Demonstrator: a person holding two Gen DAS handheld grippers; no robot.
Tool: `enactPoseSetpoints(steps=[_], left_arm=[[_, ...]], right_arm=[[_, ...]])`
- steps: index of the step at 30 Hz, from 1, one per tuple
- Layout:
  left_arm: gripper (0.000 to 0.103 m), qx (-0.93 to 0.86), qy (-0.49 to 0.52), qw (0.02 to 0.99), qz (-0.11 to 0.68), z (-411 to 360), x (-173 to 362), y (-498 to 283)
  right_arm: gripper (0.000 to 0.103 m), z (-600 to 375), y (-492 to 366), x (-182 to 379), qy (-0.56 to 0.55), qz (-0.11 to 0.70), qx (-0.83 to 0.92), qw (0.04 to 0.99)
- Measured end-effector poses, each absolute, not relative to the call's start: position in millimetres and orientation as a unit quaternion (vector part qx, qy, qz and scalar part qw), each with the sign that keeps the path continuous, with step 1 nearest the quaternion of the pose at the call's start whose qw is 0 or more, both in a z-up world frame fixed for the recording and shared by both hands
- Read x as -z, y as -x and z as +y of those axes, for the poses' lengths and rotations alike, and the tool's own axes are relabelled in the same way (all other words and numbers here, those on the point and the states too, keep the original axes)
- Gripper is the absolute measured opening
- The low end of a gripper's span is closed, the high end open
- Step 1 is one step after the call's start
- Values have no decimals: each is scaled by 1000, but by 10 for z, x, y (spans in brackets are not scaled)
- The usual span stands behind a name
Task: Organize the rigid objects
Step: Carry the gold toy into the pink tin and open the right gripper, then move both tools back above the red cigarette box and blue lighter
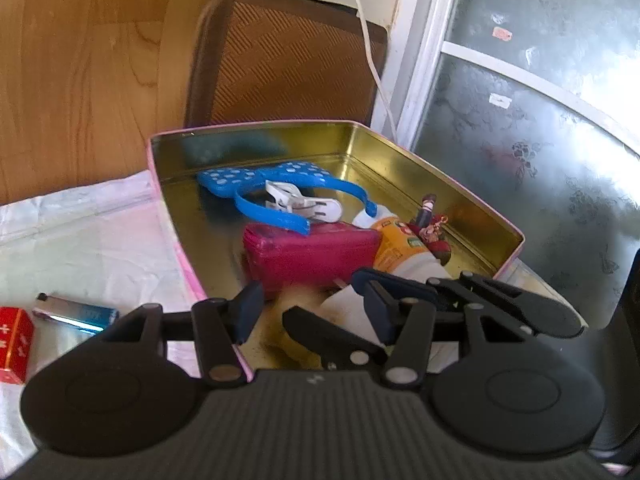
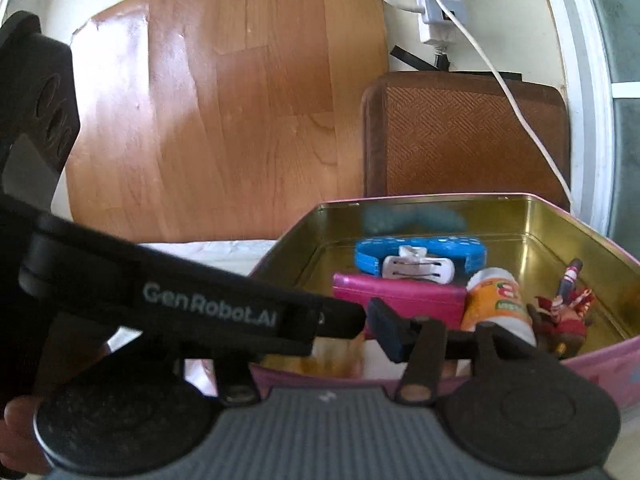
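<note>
Left gripper [image 1: 316, 316]: we've got the jaws apart, a blurred tan-and-white thing between them; grip unclear.
Right gripper [image 2: 344, 332]: we can't tell; the other tool covers one finger.
Tin [image 1: 460, 184]: pink outside, gold inside, on the white cloth [image 1: 80, 248].
Inside: blue dotted headband [image 1: 280, 196], white clip [image 1: 300, 202], magenta case [image 1: 312, 252], orange bottle [image 1: 400, 248], small figurine [image 1: 430, 232].
Outside: lighter [image 1: 76, 312], red box [image 1: 14, 344] at left.
</note>
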State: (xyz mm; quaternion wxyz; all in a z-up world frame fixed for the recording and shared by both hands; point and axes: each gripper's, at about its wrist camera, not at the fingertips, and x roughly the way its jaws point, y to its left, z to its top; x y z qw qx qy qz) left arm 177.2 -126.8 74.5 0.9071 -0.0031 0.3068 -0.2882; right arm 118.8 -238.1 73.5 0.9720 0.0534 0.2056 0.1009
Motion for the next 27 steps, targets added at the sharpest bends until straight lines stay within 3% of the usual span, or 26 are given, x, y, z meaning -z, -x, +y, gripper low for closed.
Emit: enactPoseSetpoints(steps=[10, 27], left_arm=[[59, 188, 12, 950, 249, -722, -955, -1525], [59, -23, 29, 954, 298, 521, -483, -1275]], right_arm=[[53, -2378, -987, -828, -86, 176, -66, 978], [56, -1477, -778, -842, -52, 187, -125, 973]])
